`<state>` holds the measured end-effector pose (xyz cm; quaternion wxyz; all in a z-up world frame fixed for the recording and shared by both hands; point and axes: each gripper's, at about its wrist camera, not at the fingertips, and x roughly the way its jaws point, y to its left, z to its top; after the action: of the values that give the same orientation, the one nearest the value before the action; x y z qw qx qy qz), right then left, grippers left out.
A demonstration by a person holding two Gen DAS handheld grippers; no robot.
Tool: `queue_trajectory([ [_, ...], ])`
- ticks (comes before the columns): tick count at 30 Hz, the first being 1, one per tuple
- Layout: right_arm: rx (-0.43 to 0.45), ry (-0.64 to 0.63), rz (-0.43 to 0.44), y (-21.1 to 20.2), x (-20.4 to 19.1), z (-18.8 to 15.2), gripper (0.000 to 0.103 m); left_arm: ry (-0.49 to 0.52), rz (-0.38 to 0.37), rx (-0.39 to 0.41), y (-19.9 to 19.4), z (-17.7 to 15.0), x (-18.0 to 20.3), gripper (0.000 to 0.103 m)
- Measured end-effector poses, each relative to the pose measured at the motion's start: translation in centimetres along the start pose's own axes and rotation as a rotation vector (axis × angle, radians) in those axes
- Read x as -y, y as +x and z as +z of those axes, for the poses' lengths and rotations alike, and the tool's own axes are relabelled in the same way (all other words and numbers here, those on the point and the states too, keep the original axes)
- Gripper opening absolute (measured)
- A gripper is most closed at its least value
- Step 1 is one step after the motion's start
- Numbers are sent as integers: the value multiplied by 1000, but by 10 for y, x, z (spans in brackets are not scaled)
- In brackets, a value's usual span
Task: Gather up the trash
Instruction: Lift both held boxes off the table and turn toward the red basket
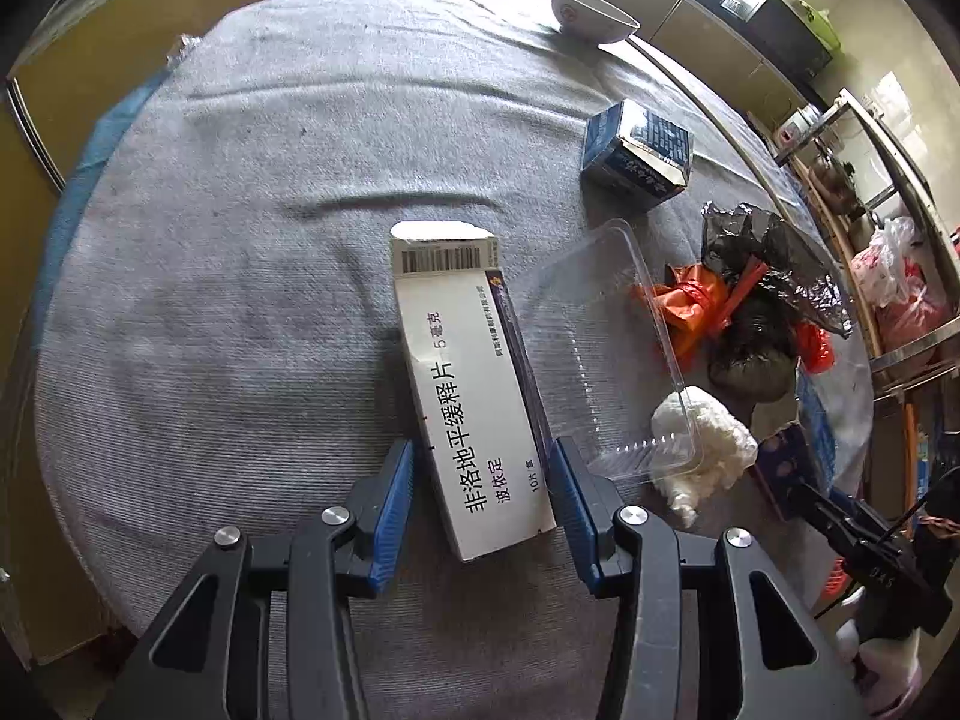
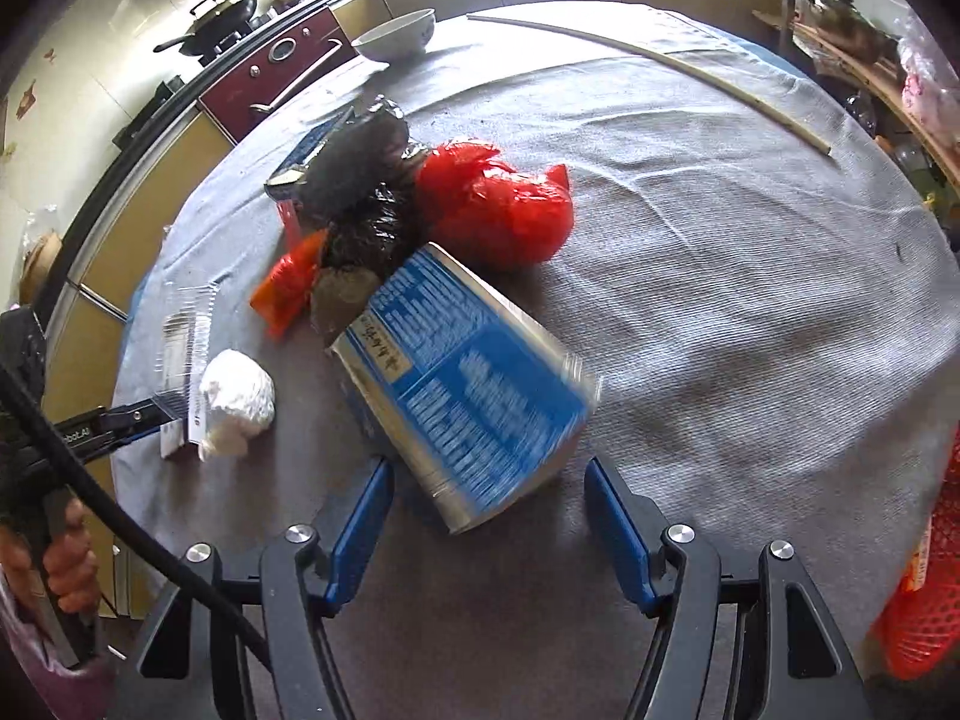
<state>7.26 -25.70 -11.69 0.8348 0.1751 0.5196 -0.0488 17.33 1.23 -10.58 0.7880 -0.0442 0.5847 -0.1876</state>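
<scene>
The left gripper [image 1: 483, 480] straddled the near end of a white medicine box [image 1: 462, 384] lying flat on the grey tablecloth [image 1: 240, 240]. Its jaws stood narrow: the right pad looked to be against the box's dark side edge, while a thin gap showed at the left pad, so the grip did not look complete. The box ran from the jaws toward 12 o'clock, its barcoded flap at the far end.

At 2 o'clock from the box lay a clear plastic tray [image 1: 606, 324], with a white paper wad [image 1: 708, 444] touching the tray's near corner. Beyond sat black and orange plastic bags [image 1: 750, 312] and, at 1 o'clock, a blue carton [image 1: 639, 150].

In the right wrist view the right gripper [image 2: 489, 516] stood wide open, with a second blue carton [image 2: 468, 390], blurred, tilted just ahead of its pads at 12 o'clock, its near corner between them but untouched. A red plastic bag [image 2: 498, 204] lay behind it, and a white bowl [image 2: 399, 33] at 11 o'clock near the table edge.

To finish the left pinch well, the box probably needed squeezing squarely across its narrow width, low enough that the thin card did not buckle or pivot on lifting. The right jaws likely wanted centring on the carton before closing.
</scene>
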Motion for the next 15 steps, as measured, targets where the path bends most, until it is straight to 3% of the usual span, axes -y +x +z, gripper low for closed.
queue_trajectory([
  [2, -2, -7, 8, 0, 0, 2, 70, 9, 20, 7, -2, 2, 1, 48],
  [5, 1, -49, 2, 5, -8, 11, 70, 19, 45, 16, -3, 9, 3, 59],
  [8, 32, -136, -70, 7, -24, 20, 70, 20, 45, 23, -3, 14, 4, 60],
  [11, 57, -194, -76, 4, -29, 23, 70, -2, 21, 34, -11, 12, -9, 60],
  [15, 101, -254, -83, -8, -33, 29, 70, 57, 28, 38, -23, -5, -13, 60],
])
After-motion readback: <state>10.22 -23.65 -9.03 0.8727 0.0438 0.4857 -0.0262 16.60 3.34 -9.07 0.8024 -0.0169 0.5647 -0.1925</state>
